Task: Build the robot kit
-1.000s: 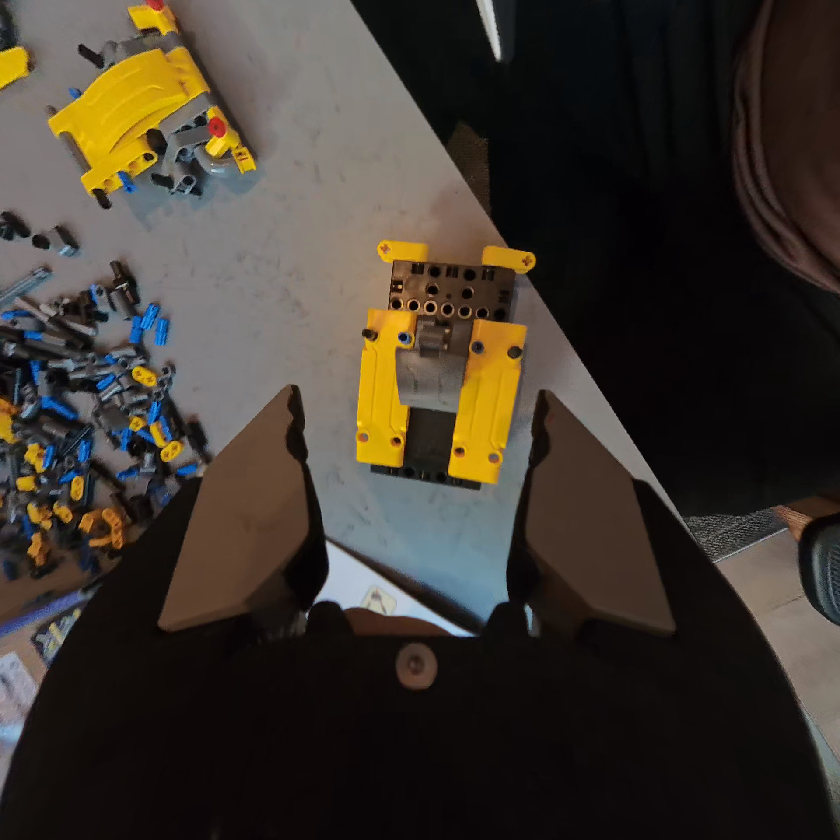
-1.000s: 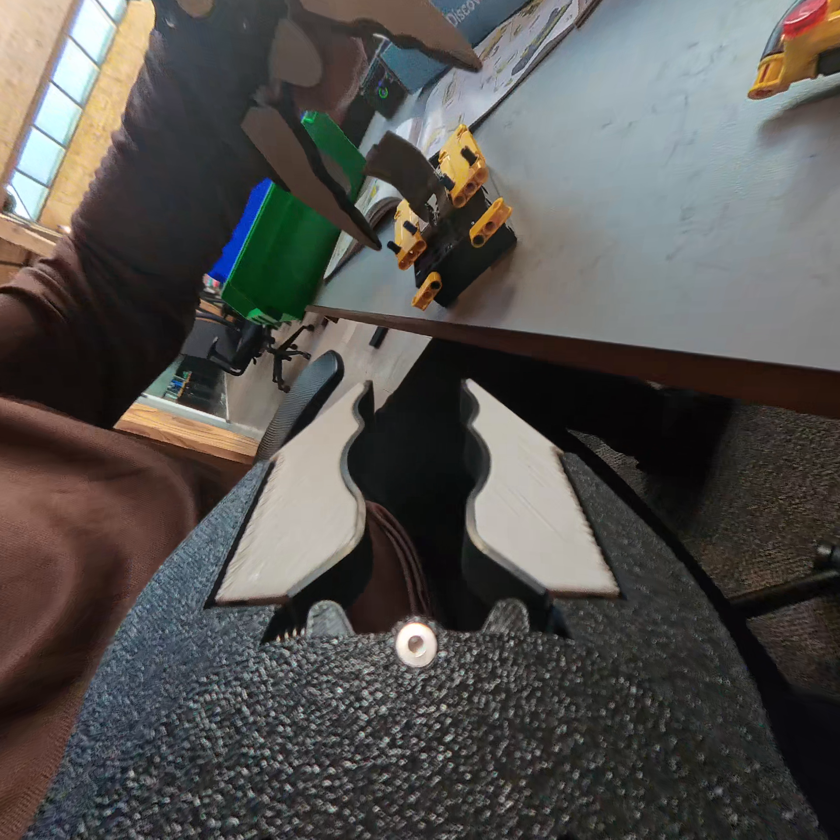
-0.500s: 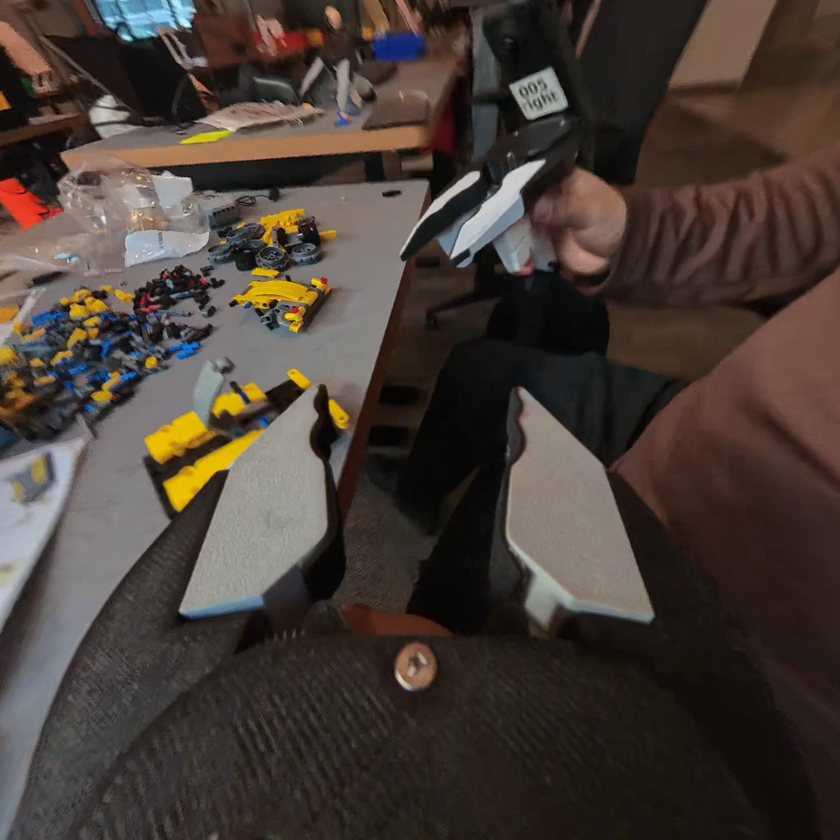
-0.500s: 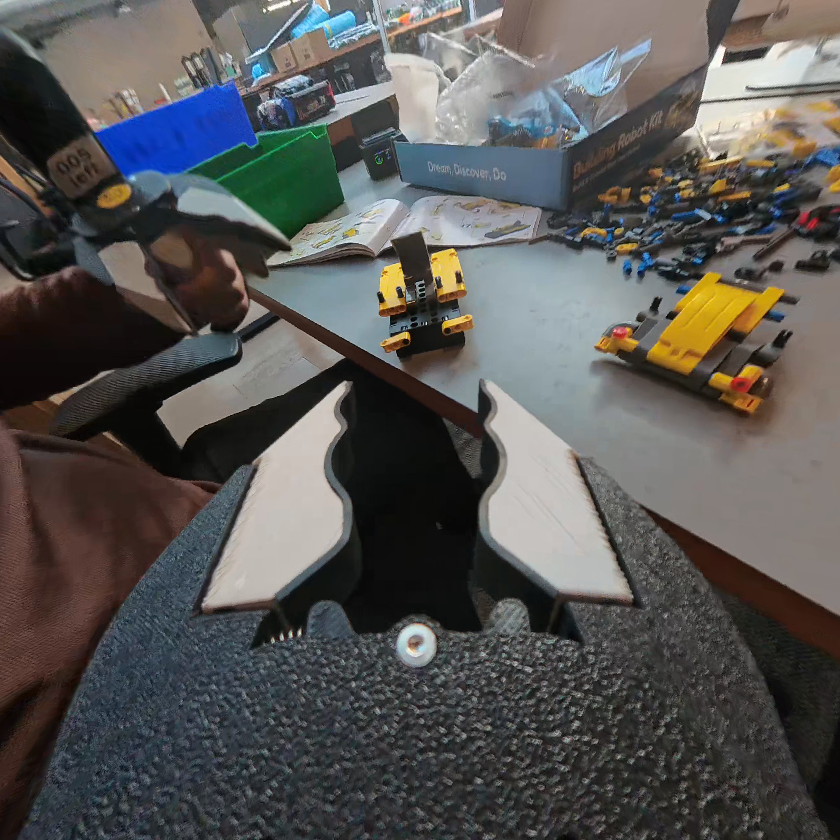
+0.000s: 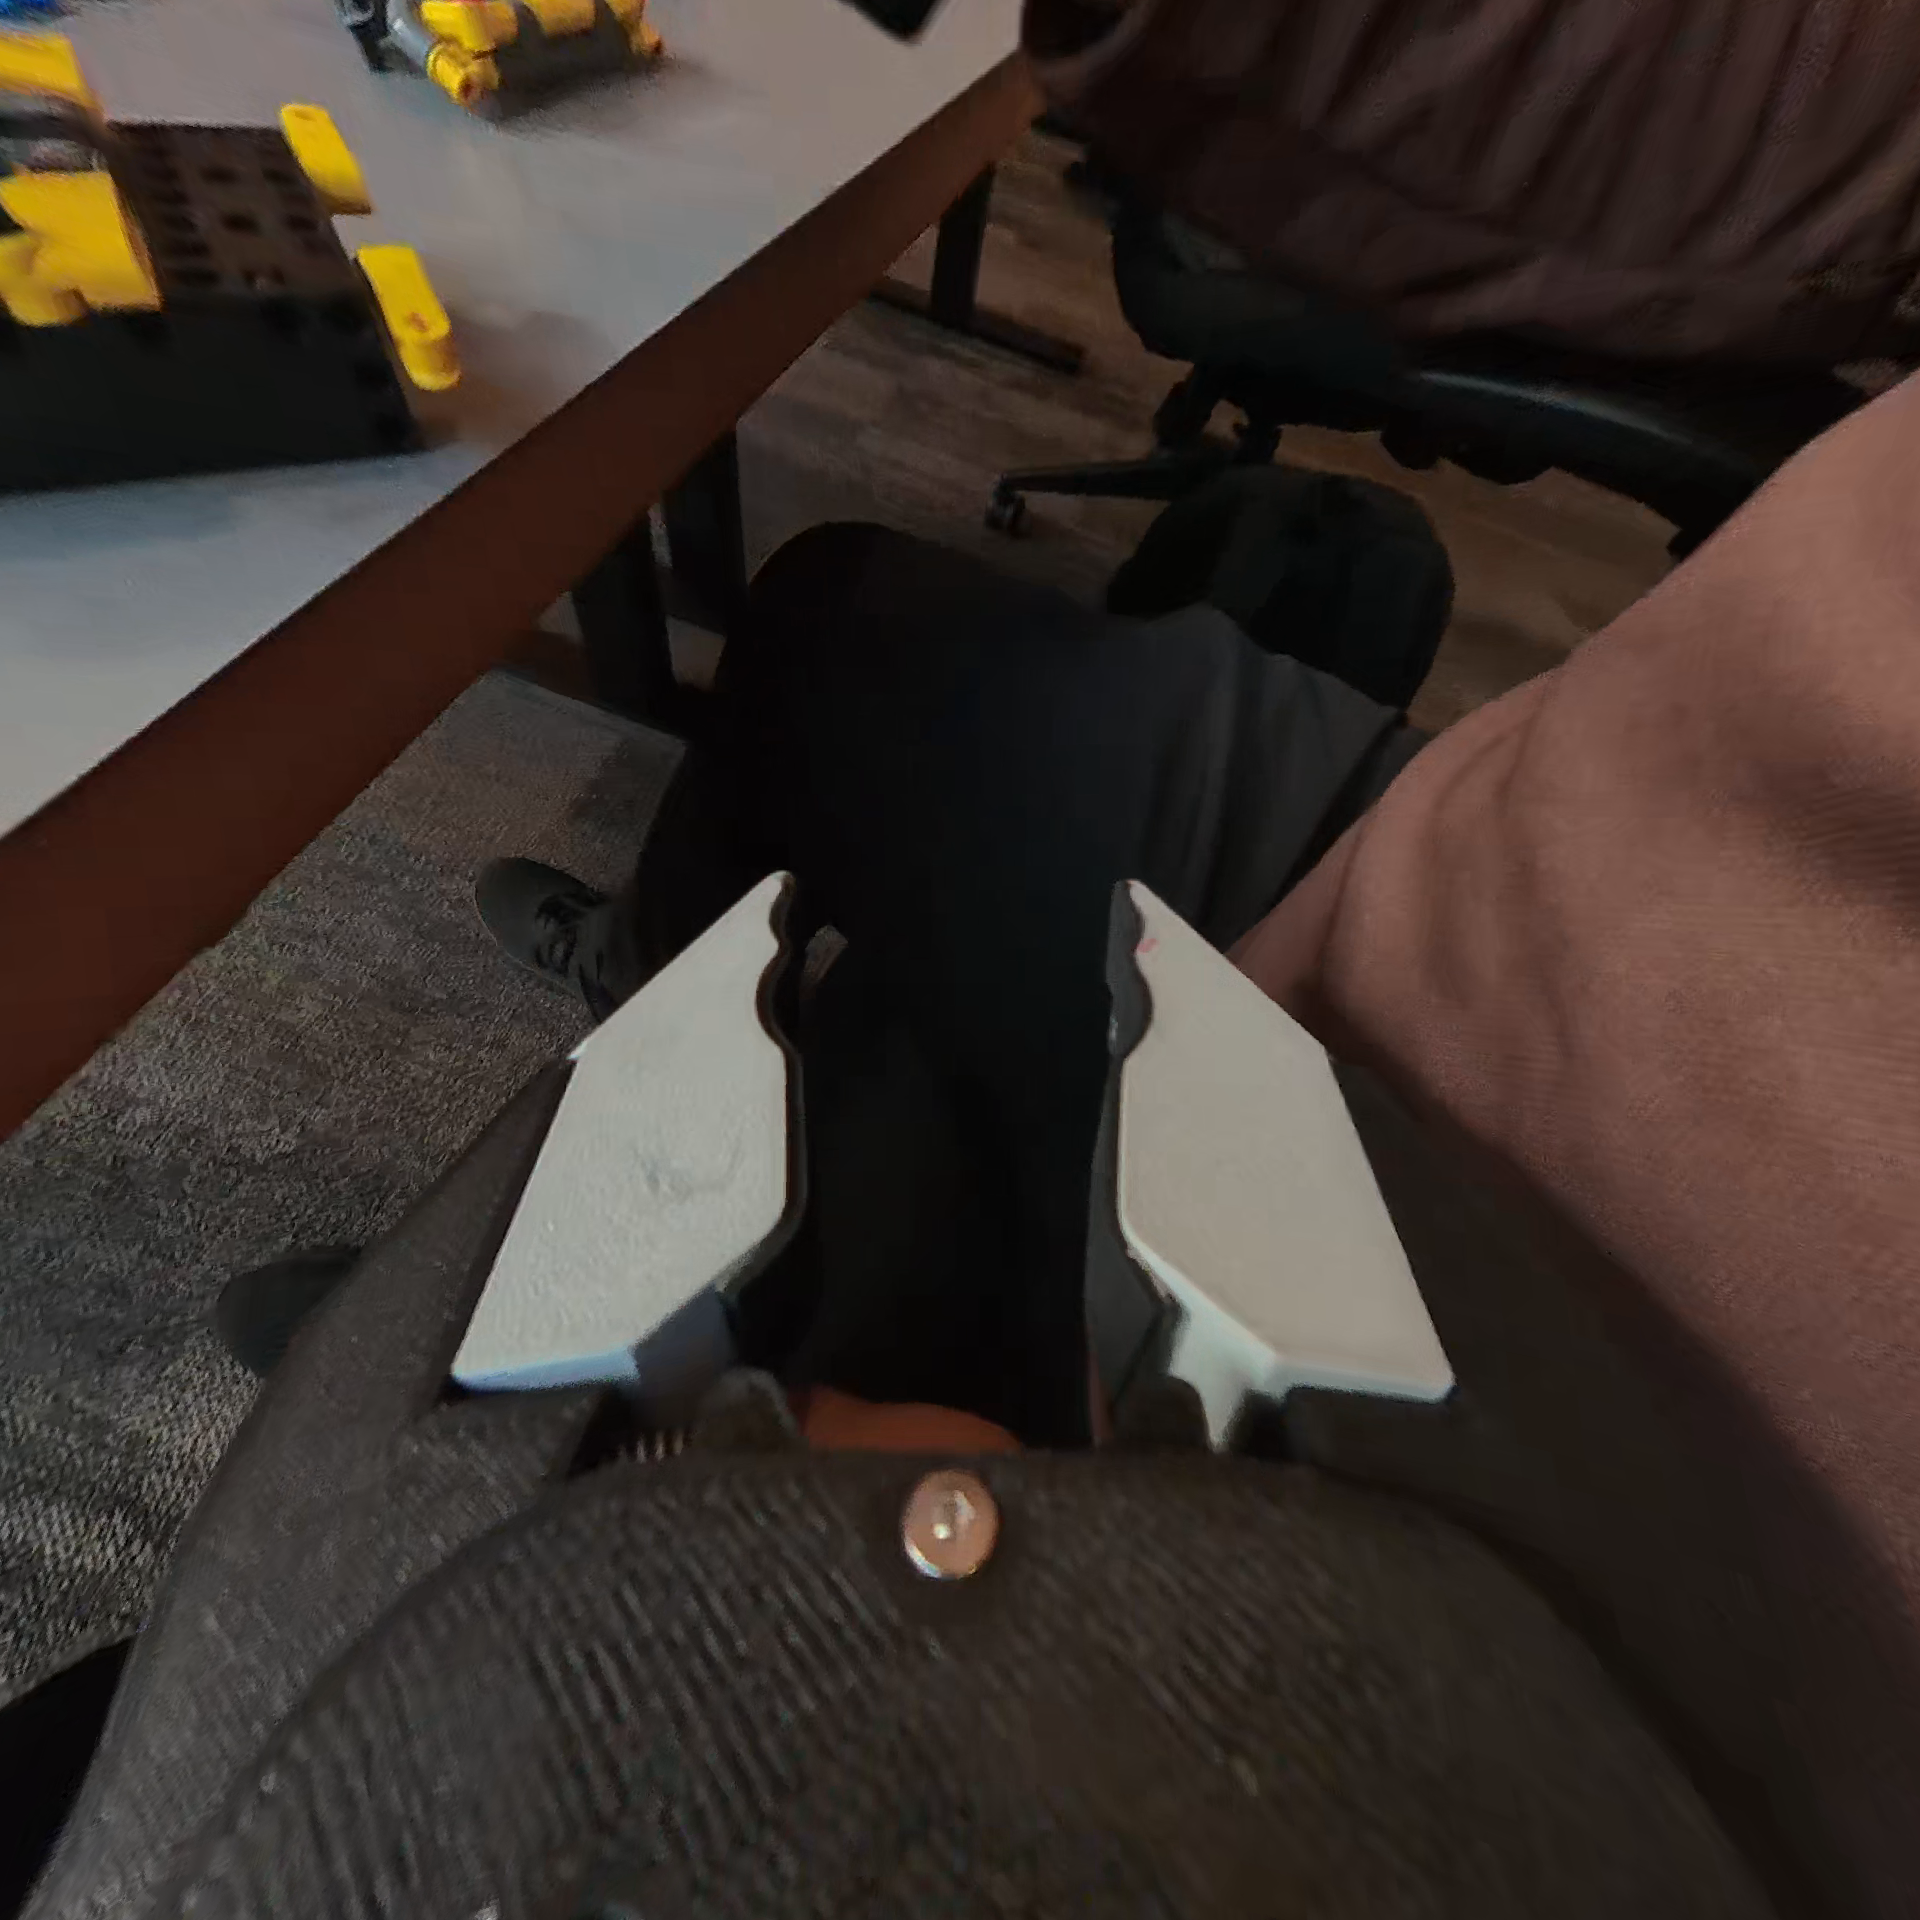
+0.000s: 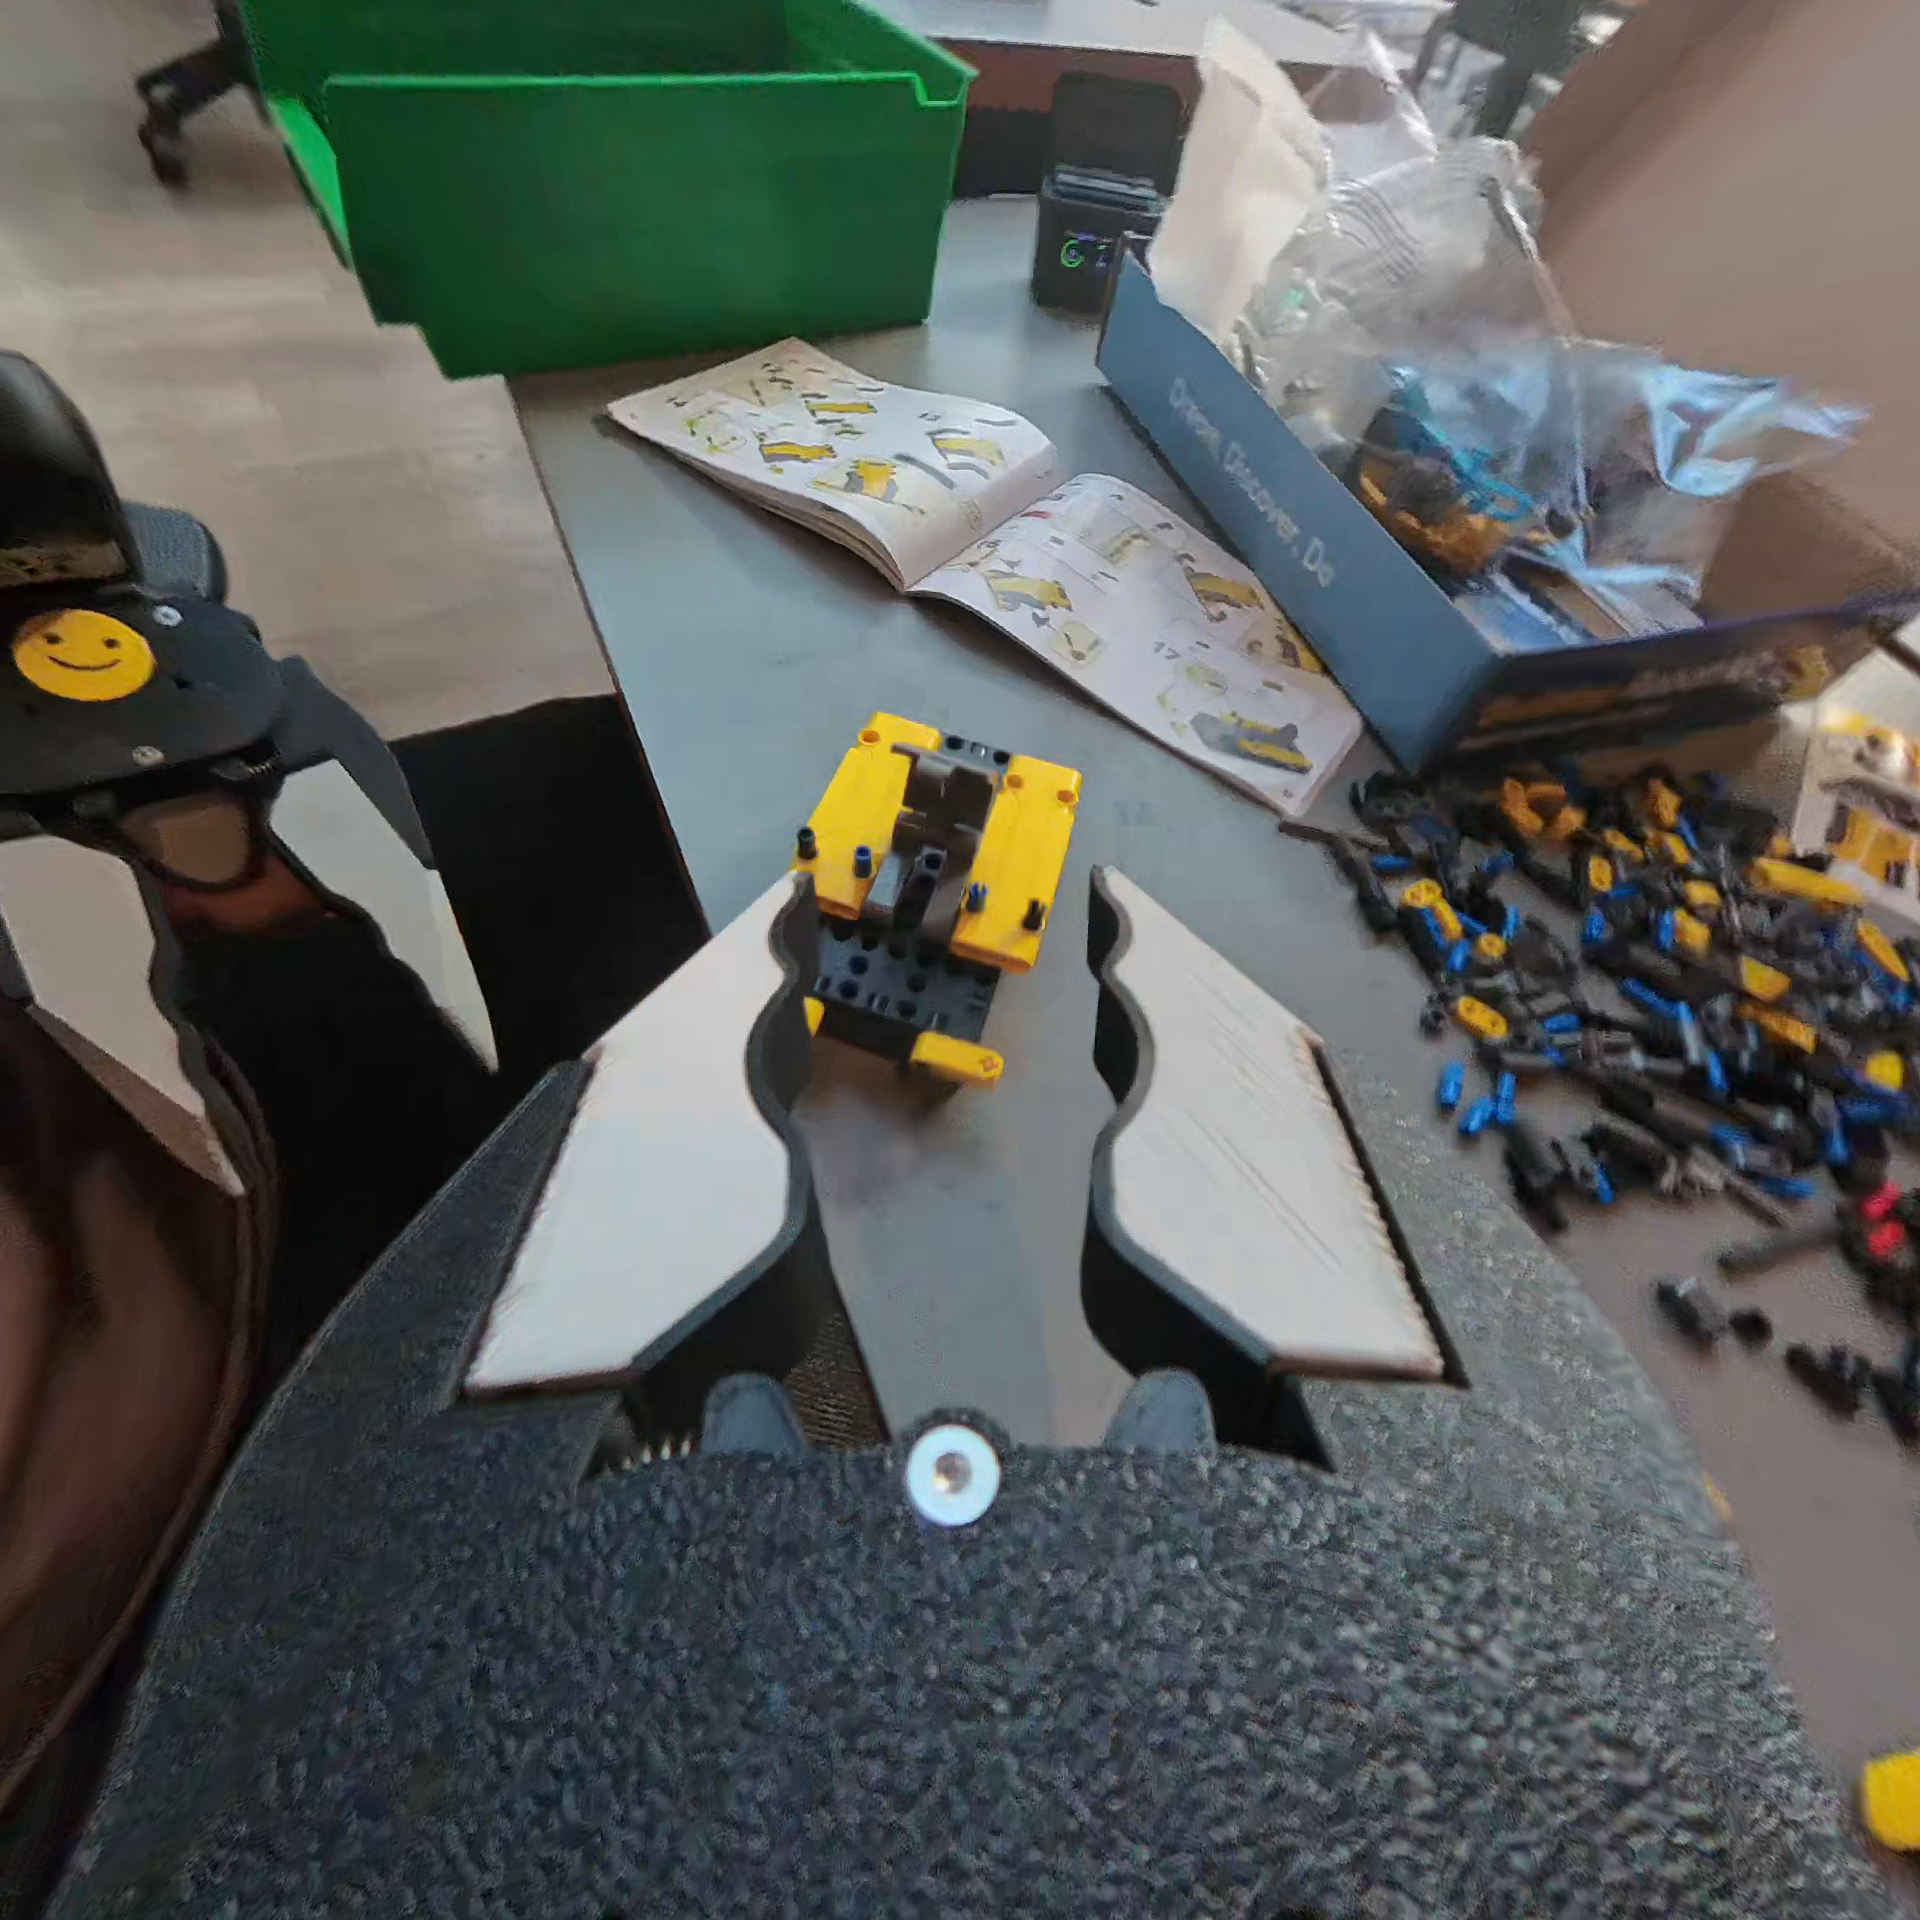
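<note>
A yellow and black brick-built model (image 6: 940,883) with a grey lever stands on the grey table (image 6: 727,644) near its left edge. My right gripper (image 6: 945,883) is open and empty, hovering just in front of and above the model, its fingertips either side of it. The model also shows at the top left of the left wrist view (image 5: 177,312). My left gripper (image 5: 956,904) is open and empty, off the table and below its edge, pointing down at the person's dark trousers (image 5: 966,790). It shows at the left of the right wrist view (image 6: 312,935).
A pile of loose black, blue and yellow pieces (image 6: 1662,997) lies right of the model. An open instruction booklet (image 6: 987,540), a blue box (image 6: 1403,623) with plastic bags and a green bin (image 6: 623,208) stand behind. A second yellow assembly (image 5: 520,42) and an office chair (image 5: 1299,343) show.
My right gripper has moved up over the table toward the model and opened wider. My left gripper has dropped off the table and tilted down toward the person's lap.
</note>
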